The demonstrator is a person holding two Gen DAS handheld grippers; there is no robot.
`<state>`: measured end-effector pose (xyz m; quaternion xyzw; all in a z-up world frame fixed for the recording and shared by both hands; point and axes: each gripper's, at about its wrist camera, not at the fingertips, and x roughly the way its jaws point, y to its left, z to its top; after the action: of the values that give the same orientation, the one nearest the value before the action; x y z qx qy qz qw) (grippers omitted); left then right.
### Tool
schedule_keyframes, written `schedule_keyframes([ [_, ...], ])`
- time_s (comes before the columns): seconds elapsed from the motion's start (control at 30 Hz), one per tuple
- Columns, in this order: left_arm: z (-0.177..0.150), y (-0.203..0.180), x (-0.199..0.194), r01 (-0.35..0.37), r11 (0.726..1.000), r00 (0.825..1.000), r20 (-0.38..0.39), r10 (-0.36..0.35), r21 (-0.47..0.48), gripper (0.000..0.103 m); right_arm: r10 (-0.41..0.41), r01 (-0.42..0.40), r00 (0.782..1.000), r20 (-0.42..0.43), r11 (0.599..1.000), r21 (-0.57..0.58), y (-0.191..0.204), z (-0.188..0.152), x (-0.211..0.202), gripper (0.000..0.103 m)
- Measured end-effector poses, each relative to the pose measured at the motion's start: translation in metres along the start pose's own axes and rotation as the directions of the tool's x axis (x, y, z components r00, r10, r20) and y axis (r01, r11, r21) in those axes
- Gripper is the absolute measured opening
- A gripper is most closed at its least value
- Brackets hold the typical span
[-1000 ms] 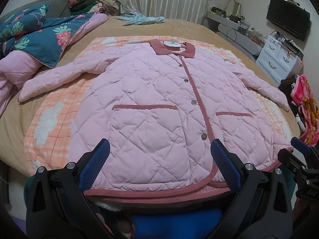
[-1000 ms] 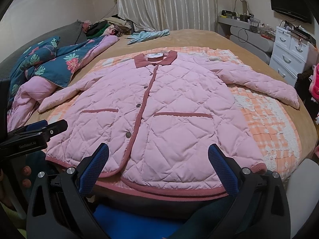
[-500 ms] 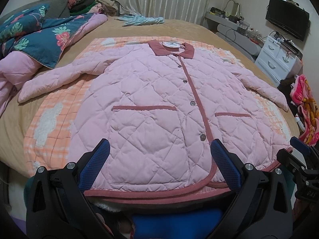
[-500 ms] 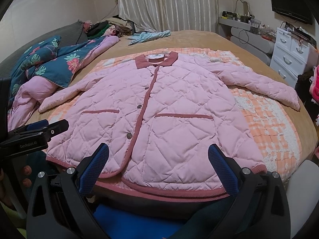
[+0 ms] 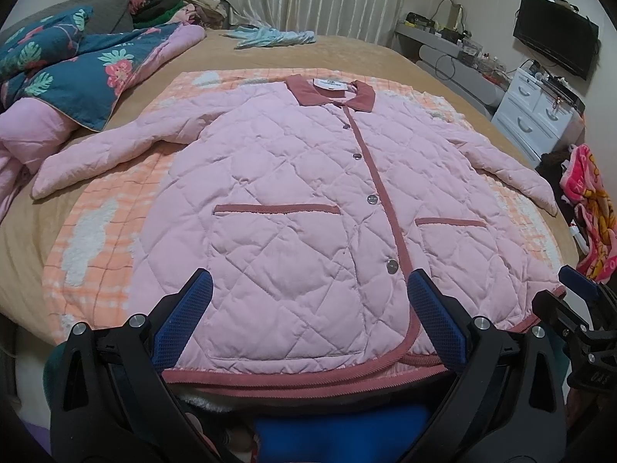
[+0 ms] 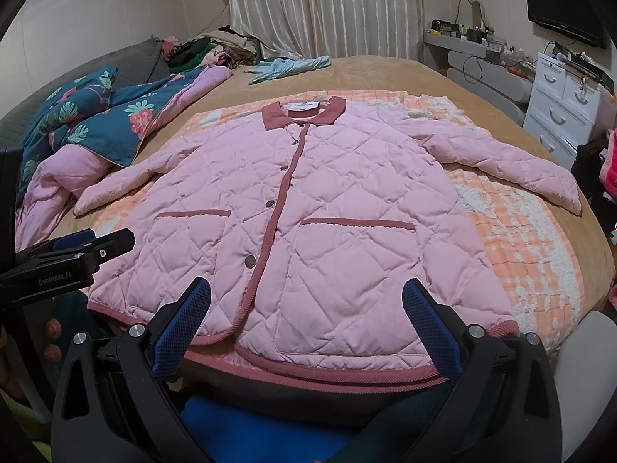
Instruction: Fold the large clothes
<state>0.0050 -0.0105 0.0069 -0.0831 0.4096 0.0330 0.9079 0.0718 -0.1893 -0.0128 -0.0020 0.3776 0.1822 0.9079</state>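
hovering at the near hem, the left gripper [image 5: 308, 318] and right gripper [image 6: 304, 316] both stand wide, holding nothing. the pink quilted jacket [image 5: 308, 208] lies flat, buttoned, sleeves spread, on the orange blanket [image 5: 96, 231] over the bed [image 6: 385, 73]. barely anything shifted over the last second, so folding looks unstarted; a sleeve seems the likely first grab

Soft, even indoor light, somewhat dim, warm pinkish cast. No hard shadows, no glare. Focus sharp at centre. Strong fisheye bending toward edges; black vignette in corners.
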Motion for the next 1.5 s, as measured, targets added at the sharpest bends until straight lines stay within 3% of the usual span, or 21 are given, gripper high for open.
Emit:
schedule_keyframes([
  [0.3,0.010,0.006,0.013,0.003,1.000,1.000,-0.009,-0.003,-0.005,0.095,0.012,-0.012,1.000,-0.021,1.000,-0.018,0.002,0.016,0.013,0.099],
  [0.97,0.070,0.018,0.031,-0.017,0.999,1.000,0.008,0.017,-0.036,0.095,0.025,-0.026,0.999,-0.047,0.999,-0.024,-0.001,0.073,0.045,0.099],
  [1.5,0.118,0.012,0.042,0.001,0.999,1.000,0.026,0.000,-0.039,0.095,0.048,-0.047,0.999,0.023,0.998,-0.039,-0.001,0.131,0.050,0.099],
])
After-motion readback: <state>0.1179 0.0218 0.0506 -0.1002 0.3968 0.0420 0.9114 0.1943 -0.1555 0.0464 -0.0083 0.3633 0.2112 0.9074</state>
